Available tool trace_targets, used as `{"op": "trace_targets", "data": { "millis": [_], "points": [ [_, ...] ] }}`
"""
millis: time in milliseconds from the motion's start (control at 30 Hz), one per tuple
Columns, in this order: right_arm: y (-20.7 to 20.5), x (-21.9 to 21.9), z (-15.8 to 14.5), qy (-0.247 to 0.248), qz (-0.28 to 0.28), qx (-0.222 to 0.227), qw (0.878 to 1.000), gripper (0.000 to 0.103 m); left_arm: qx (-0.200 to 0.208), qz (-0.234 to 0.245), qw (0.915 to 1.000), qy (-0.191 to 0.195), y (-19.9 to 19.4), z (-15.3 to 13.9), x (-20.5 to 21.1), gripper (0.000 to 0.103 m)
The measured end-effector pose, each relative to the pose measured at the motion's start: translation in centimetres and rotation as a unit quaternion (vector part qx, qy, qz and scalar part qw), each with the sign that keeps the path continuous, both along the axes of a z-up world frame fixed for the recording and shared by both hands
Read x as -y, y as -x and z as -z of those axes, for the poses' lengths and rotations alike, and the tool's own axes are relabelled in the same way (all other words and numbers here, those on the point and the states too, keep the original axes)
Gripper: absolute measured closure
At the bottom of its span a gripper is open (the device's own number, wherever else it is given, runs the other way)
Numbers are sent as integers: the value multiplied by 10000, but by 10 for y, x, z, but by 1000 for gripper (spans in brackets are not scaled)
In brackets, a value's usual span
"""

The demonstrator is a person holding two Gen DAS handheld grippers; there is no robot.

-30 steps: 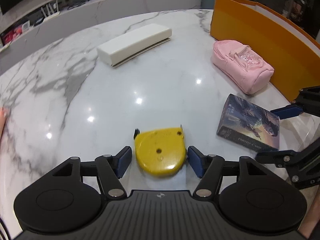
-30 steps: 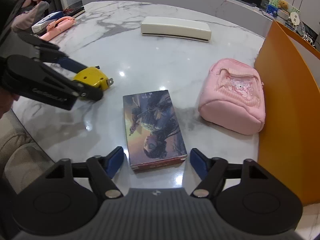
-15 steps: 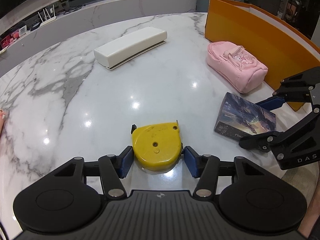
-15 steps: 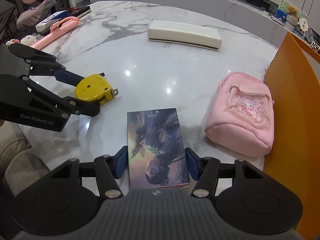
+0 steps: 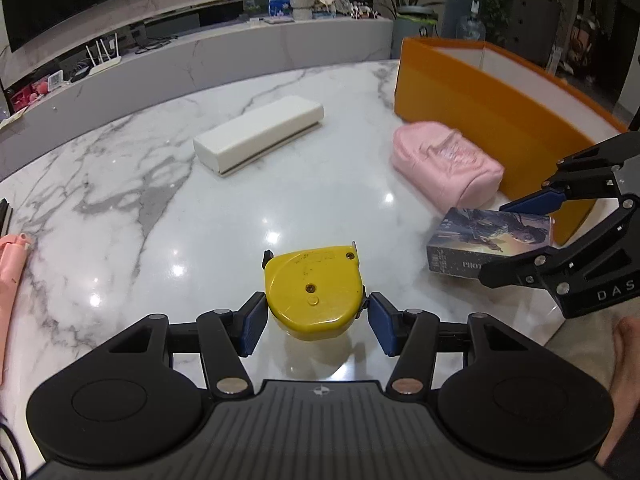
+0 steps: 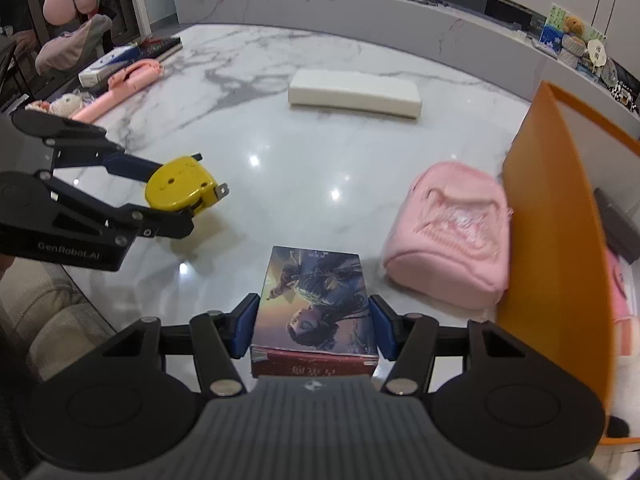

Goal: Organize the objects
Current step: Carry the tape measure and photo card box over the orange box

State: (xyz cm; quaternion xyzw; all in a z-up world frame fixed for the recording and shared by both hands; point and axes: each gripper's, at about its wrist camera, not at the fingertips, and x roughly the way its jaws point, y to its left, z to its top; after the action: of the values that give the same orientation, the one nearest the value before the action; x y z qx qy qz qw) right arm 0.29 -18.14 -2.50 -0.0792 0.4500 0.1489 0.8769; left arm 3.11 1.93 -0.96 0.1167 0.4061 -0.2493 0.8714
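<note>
My left tool (image 5: 317, 318) is clenched on the yellow tape measure (image 5: 315, 290), a rounded hard-plastic case with a metal tab at one corner, both blue pads against its sides and the case lifted clear of the glossy marble tabletop (image 5: 160, 200). My right tool (image 6: 313, 326) grips the picture box (image 6: 316, 300), a flat carton with printed artwork on top and a red end panel, also raised; its jaws have just been closing. The left tool's arm reads "GenRobot.AI", and the right one's shows "DAS". A soft pink pouch (image 6: 452, 240) lies against the smooth outer wall of the orange bin (image 6: 552, 240). A long white rectangular case (image 5: 260, 134) lies farther off, with open marble between it and my tools.
</note>
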Motion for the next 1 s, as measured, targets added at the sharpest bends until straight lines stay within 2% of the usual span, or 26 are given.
{"op": "trace_targets", "data": {
  "millis": [300, 500, 767, 1000],
  "points": [
    [15, 9, -43, -70, -51, 330, 9994, 43, 361, -5, 9993, 109, 11, -39, 11, 40],
    [27, 26, -79, -146, 26, 677, 9976, 43, 682, 165, 9974, 161, 12, -71, 37, 40],
    [42, 80, -123, 2, 436, 1085, 9931, 43, 1015, 695, 9921, 252, 4, -104, 109, 40],
    [46, 136, -128, 104, 974, 1091, 9892, 43, 999, 1171, 9880, 148, -1, -98, 178, 40]
  ]
}}
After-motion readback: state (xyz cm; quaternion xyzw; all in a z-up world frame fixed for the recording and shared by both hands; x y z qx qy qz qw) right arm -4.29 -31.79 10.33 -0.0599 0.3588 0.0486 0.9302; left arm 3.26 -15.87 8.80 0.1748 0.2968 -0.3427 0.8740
